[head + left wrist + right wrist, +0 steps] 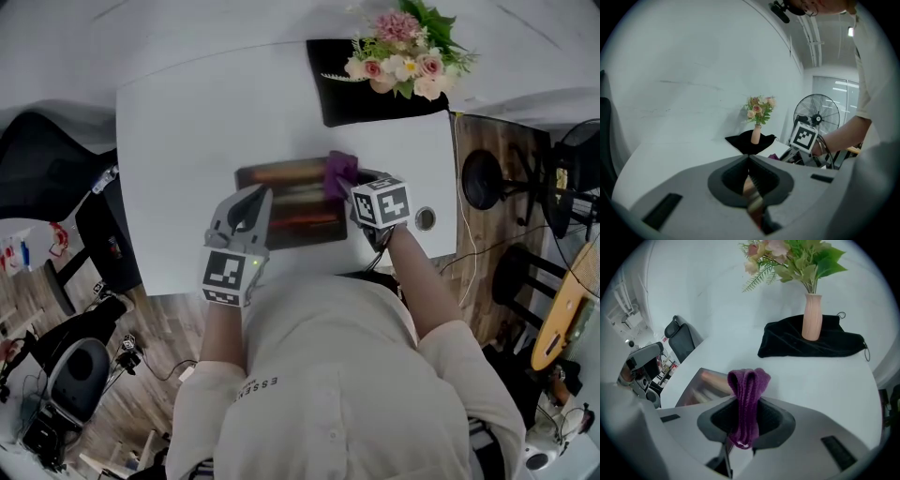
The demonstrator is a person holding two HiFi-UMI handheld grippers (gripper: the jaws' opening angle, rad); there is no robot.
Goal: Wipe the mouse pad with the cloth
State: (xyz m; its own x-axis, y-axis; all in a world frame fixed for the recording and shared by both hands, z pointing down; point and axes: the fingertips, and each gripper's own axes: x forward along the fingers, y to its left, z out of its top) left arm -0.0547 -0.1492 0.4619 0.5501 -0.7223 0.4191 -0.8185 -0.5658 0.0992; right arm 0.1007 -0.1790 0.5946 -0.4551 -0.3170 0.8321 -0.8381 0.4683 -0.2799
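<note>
Mouse pad [295, 211]: dark with brown-red streaks; it lies flat on the white worktop [178, 141] straight in front of me, long side running left to right.
Cloth [747, 385]: purple and folded into a loop. It sits over the mouse pad's far right corner, and its rounded top stands up past my jaw tips.
Right hand-held gripper [744, 409]: the jaws are closed tight on the cloth, which runs down between them with a short end hanging out below. In the head view this hand-held gripper [349, 187] is at the mouse pad's right end, marker cube uppermost.
Left hand-held gripper [749, 159]: the jaws are brought together with the tips meeting, and I grip nothing. Through the slit behind the tips I see a brown-red surface below. From above, the hand-held gripper [251, 202] is over the mouse pad's left end; I cannot tell whether it presses on the pad.
Vase of flowers [812, 322]: a slim pinkish vase with pink and cream blooms, well beyond the mouse pad's far right corner.
Black fabric [806, 343]: spread under the vase on the worktop, apart from the mouse pad.
Office chair [679, 341]: black, off the worktop, well to the left of the mouse pad.
Fan [817, 115]: on a stand off the worktop, to the right of the mouse pad.
</note>
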